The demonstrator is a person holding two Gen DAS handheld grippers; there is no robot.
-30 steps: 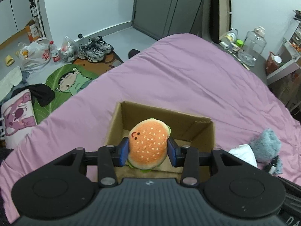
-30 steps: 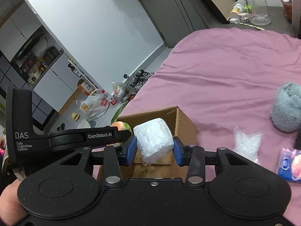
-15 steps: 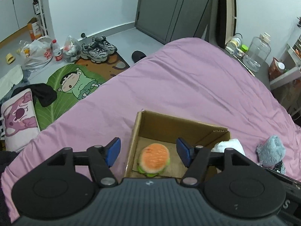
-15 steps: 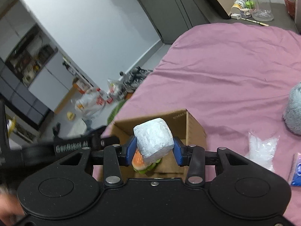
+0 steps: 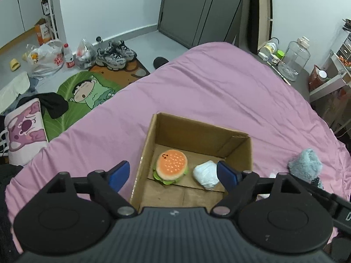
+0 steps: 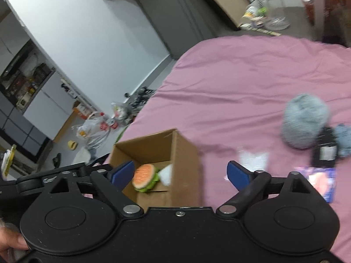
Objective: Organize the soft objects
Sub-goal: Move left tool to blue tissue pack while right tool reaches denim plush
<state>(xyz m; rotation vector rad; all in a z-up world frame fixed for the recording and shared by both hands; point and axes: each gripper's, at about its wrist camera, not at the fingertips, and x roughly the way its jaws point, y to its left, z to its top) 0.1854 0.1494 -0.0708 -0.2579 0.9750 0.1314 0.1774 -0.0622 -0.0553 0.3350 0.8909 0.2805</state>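
Now the burger toy point(image 5: 171, 166) is lying inside the cardboard box point(image 5: 239, 153), bun side up, and the white soft bundle point(image 5: 207, 174) is lying just beside it on the box floor. Both are resting low, below the box walls.

I am opening my left gripper point(image 5: 173, 173) wide above the box, and nothing is between its blue pads point(image 5: 119, 172). I am opening my right gripper point(image 6: 181, 172) wide too, and it is holding nothing; the box only shows through the gap.

I think this step is letting go and getting clear. To do it well, I am keeping the pads away from the box walls, so the light box is not getting knocked or dragged on the pink bedsheet point(image 5: 197, 92). Lifting up before going sideways seems best to me.

More soft things are waiting on the sheet: a fluffy grey ball point(image 6: 303, 123), a clear crinkly bag point(image 6: 254, 159) and a small blue packet point(image 6: 322, 182). The grey ball is near the right gripper, so I am guessing it is a good next pick. The right view is blurry, so I am not sure about the dark thing beside the ball.
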